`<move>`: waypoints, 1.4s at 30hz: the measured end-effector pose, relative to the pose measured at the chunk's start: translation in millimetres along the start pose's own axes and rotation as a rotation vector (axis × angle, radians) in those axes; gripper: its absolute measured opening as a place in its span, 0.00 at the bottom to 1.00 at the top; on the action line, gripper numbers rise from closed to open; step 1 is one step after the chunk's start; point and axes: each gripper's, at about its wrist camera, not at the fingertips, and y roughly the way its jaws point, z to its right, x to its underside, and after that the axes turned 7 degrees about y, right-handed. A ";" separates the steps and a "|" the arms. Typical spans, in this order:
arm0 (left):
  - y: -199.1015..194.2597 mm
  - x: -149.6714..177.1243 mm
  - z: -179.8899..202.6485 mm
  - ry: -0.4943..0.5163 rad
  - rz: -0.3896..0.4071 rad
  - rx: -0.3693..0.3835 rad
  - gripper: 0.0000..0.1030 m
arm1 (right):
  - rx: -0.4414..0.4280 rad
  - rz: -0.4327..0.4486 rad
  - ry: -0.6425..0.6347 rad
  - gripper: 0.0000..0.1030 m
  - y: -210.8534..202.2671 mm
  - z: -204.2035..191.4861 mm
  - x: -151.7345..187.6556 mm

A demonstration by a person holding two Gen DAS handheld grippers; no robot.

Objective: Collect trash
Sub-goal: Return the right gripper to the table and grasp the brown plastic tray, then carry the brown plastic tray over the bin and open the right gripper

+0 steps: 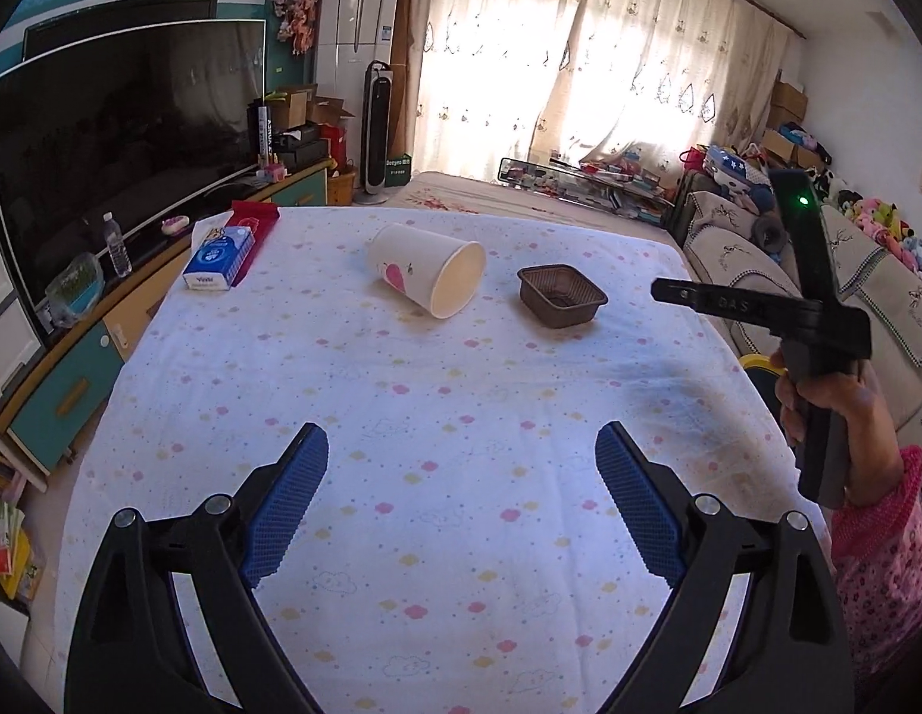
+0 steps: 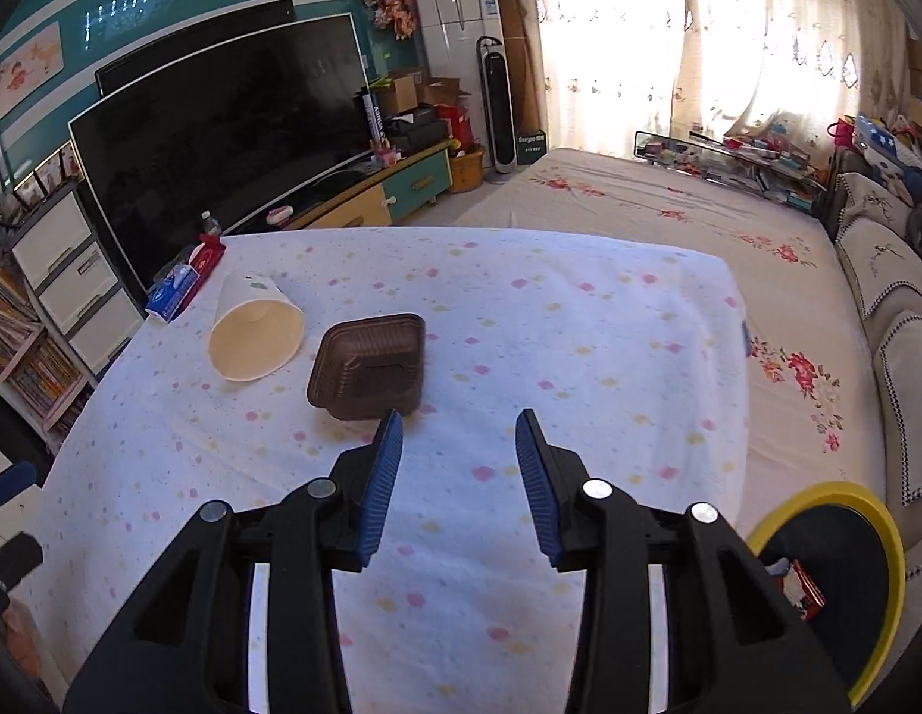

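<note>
1. The left gripper [image 1: 462, 452] hangs over the near part of the table [image 1: 461, 535]. Its blue pads [image 1: 288, 506] stand wide apart with nothing between them.
2. The right gripper [image 2: 459, 437] is over the table too. Its pads [image 2: 380, 482] have a smaller gap, and only the cloth shows in that gap.
3. A paper cup [image 1: 428, 273] lies on its side near the far edge, toward the far left corner. Its open mouth faces the near side.
4. A small brown tray [image 1: 560, 294] sits just right of the cup, not touching it. In the right view the left finger tip covers a bit of the tray's [image 2: 368, 366] near edge, so I cannot tell if they touch.
5. A blue tissue pack [image 1: 213, 265] lies at the far left corner on something red [image 1: 255, 232]. What the red thing is, I cannot tell.
6. A yellow bin [image 2: 841, 565] stands off the table's near right corner. It is cut off by the gripper and the picture edge. Something red and white lies inside, too small to name.
7. In the left view a hand [image 1: 830, 398] in a pink sleeve [image 1: 883, 565] holds the other tool at the right edge. Its fingers are hidden there.
8. A dark smudge [image 1: 669, 392] marks the cloth near the right edge.
</note>
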 end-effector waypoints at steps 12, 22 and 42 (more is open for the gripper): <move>16.2 3.8 -1.8 -0.023 -0.027 0.004 0.87 | 0.065 -0.092 -0.028 0.23 80.1 -16.1 -17.3; 38.6 5.4 11.0 -0.005 -0.071 0.029 0.87 | 0.049 -0.099 -0.007 0.05 91.9 -15.3 -15.8; 23.9 5.7 25.8 0.012 -0.051 0.034 0.87 | 0.122 0.093 0.097 0.04 -48.6 41.9 11.9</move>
